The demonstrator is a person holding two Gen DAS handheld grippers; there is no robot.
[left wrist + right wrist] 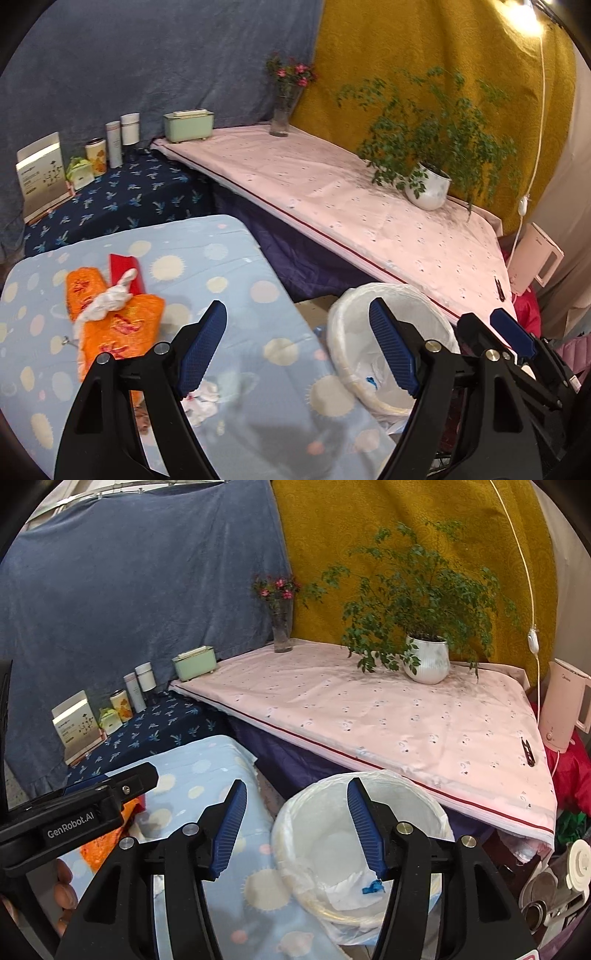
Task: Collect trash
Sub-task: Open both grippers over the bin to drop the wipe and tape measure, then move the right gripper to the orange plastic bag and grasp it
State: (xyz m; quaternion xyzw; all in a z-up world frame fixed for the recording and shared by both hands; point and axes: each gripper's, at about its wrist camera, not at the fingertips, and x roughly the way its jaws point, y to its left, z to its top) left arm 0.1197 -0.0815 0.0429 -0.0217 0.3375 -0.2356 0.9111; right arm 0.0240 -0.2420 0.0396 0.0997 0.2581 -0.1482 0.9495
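Observation:
Orange wrappers (114,328), a twisted white tissue (110,299) and a red packet (125,271) lie on the light blue dotted table (229,258). A crumpled white tissue (201,400) lies under my left gripper's left finger. My left gripper (297,343) is open and empty above the table's right edge. A white lined trash bin (354,845) stands beside the table, also seen in the left wrist view (351,332), with white and blue scraps (364,888) inside. My right gripper (295,823) is open and empty over the bin's rim.
A pink-covered table (369,709) carries a potted plant (424,661), a flower vase (282,627), a green box (195,662) and a black clip (528,747). Boxes and cans (110,709) stand on a dark blue cloth. A pink kettle (563,705) stands at the right.

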